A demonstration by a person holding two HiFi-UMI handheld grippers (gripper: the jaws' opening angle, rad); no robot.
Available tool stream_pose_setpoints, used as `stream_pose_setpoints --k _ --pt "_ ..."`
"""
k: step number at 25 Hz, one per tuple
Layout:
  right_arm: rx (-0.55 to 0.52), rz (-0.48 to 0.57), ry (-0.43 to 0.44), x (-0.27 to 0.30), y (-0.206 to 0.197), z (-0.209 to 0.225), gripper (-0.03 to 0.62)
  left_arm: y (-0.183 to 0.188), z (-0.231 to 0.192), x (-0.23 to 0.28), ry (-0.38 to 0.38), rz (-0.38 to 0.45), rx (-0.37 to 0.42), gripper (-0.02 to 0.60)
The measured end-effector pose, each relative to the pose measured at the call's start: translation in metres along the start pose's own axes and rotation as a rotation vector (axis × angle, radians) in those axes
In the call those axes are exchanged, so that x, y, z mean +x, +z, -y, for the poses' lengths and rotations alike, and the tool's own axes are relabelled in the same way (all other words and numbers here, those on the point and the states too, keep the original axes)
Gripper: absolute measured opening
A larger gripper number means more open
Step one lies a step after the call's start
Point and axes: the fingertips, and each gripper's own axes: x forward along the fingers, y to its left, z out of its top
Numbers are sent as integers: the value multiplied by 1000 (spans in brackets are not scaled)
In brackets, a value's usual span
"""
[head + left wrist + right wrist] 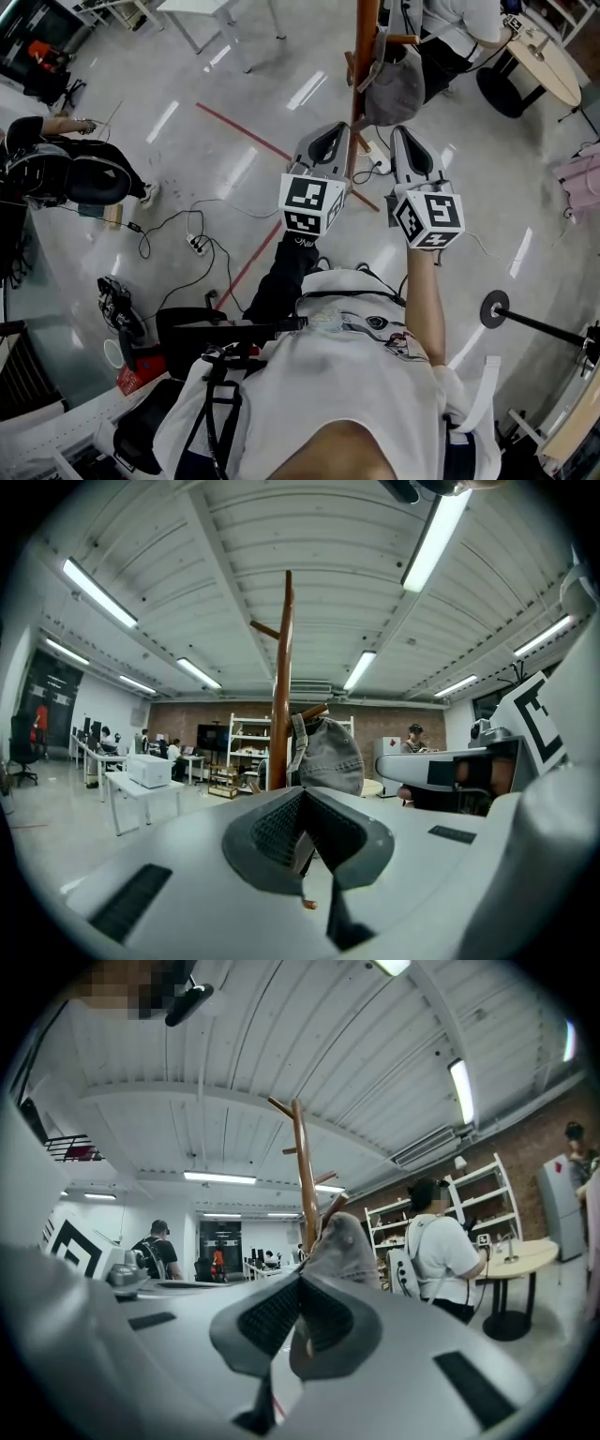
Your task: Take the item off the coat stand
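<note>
A grey cap point(395, 90) hangs on a peg of the brown wooden coat stand point(364, 56) at the top middle of the head view. Both grippers are held up side by side in front of it, short of the cap. My left gripper point(330, 141) is shut and empty, just left of the pole. My right gripper point(405, 142) is shut and empty, below the cap. In the left gripper view the cap point(328, 757) hangs right of the pole point(281, 686), beyond the closed jaws point(302, 829). In the right gripper view the cap point(339, 1241) rises just past the closed jaws point(298, 1321).
A person in a white shirt point(455, 28) stands behind the stand by a round wooden table point(548, 56). Another person sits at the left point(66, 169). Cables and a power strip point(197, 244) lie on the floor. A black round-based stand point(497, 309) is at the right.
</note>
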Motion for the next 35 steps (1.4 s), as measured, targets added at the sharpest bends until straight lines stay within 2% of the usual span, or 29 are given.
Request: stream_pose_setpoints --k 7,12,13,15,18,21,23,25,31,35 --pt "-61 46 -20 8 31 28 6 -2 -6 15 3 -17 11 5" --pt "-71 30 -22 28 46 53 199 -2 -14 16 20 -23 16 5" --pt "-71 12 -13 34 45 57 226 -2 -15 16 24 -23 16 5" --pt "-71 -35 16 46 38 60 241 -3 -17 16 30 -24 17 5" --pt "-68 -96 56 63 26 59 240 -4 -22 15 40 -25 17 5" --pt "-61 -113 59 68 23 60 236 -4 -24 13 47 -27 16 5" --pt "-54 -108 54 66 23 62 115 -5 -25 12 51 -28 15 5" --pt "-42 -99 60 66 23 62 38 -6 -26 11 54 -30 16 5" --pt "-59 -73 69 65 32 58 17 -7 -28 10 55 -35 18 5" --pt "-84 -27 33 59 51 62 17 -6 -29 7 55 -31 17 5"
